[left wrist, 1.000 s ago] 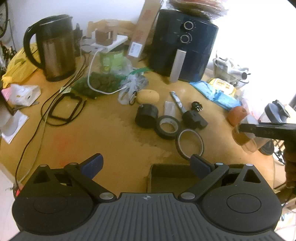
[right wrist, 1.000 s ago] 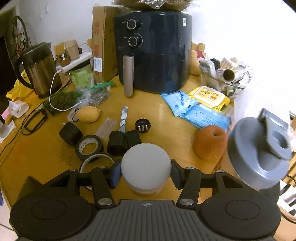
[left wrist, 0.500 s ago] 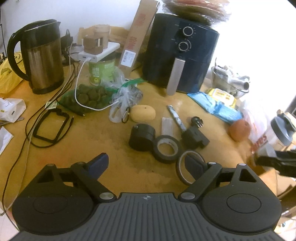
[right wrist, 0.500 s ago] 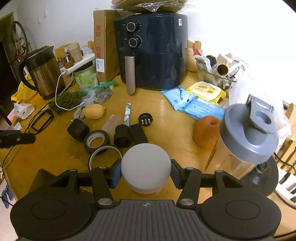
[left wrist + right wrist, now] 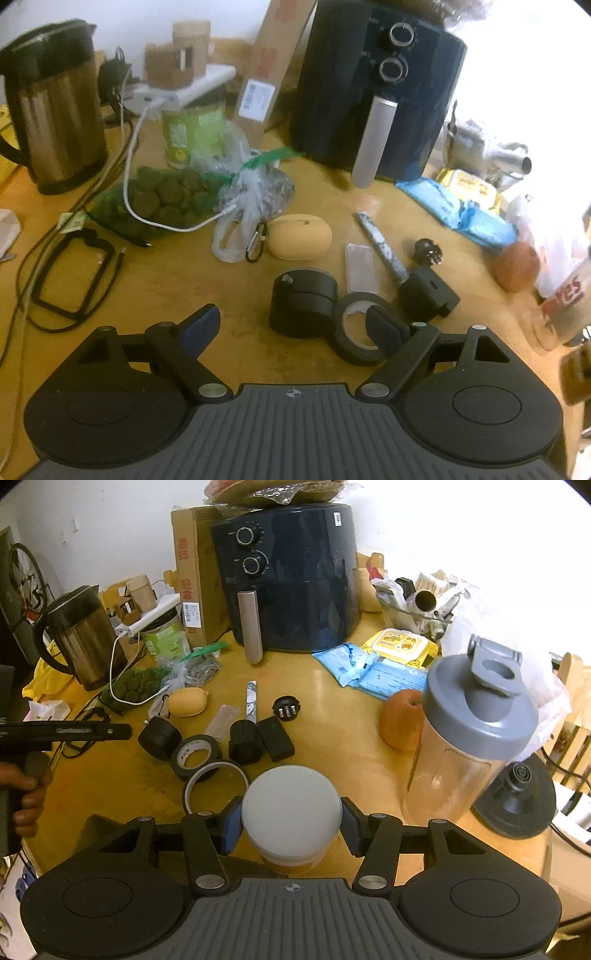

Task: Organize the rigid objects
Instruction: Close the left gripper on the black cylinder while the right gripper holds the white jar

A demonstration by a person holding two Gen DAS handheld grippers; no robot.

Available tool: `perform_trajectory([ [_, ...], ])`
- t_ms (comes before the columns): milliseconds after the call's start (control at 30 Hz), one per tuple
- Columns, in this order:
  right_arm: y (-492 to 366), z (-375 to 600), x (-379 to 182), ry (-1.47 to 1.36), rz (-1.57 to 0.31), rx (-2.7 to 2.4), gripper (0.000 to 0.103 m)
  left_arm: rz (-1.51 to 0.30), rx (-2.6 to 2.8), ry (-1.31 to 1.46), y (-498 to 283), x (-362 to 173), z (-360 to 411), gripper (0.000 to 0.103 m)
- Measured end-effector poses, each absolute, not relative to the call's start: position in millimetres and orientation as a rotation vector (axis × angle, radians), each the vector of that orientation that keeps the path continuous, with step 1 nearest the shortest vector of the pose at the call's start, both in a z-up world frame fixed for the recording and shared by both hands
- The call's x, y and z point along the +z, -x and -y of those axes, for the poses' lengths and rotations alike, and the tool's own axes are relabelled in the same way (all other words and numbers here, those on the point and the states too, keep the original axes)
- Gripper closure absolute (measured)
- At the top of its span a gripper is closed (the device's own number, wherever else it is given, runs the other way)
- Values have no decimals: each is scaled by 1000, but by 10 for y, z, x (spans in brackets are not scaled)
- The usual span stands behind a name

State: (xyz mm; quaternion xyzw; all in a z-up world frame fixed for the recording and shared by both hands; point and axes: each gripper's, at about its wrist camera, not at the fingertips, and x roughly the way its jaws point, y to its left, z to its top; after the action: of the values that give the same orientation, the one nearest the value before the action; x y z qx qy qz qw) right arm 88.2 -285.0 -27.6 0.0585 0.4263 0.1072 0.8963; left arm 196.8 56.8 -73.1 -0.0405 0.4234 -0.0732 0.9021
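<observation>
My right gripper [image 5: 291,825] is shut on a jar with a white lid [image 5: 291,806], held above the table's near edge. My left gripper [image 5: 291,326] hovers low over the wooden table [image 5: 207,280], its jaws closing with nothing pressed between the pads. A black round puck [image 5: 303,301] stands just ahead of the gap, untouched. A black tape roll [image 5: 356,334] lies beside it, partly behind the right finger [image 5: 384,330]. In the right wrist view the left gripper [image 5: 123,732] shows side-on beside the puck [image 5: 159,737], near a clear tape ring [image 5: 214,779].
A black adapter [image 5: 258,740], a round plug [image 5: 286,707], a yellow case [image 5: 186,701] and an orange fruit [image 5: 400,720] lie mid-table. A grey-lidded shaker bottle [image 5: 469,738] stands close on the right. An air fryer [image 5: 284,576] and a kettle [image 5: 83,638] line the back.
The left gripper has come forward and down toward the black puck and tape roll, and its jaws have narrowed. The right gripper keeps its hold on the jar and has shifted slightly.
</observation>
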Motion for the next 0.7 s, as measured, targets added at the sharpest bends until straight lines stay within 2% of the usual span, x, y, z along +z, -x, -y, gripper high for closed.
perform_trajectory([
  [100,-867,2878,-284,-137,-889,211,46,-900,-165,75,-2087,-855,-565,24],
  [333,-796,2973,-274,-160,-887,181,46,-945,-195,104,-2313,-1062,-588,26],
  [567,-737,3060,-276,-178,-891,159,46,-988,-245,170,-2501,-1203,-580,46],
  [700,-709,3088,-270,-184,-888,152,46,-1023,-237,211,-2552,-1218,-585,46],
])
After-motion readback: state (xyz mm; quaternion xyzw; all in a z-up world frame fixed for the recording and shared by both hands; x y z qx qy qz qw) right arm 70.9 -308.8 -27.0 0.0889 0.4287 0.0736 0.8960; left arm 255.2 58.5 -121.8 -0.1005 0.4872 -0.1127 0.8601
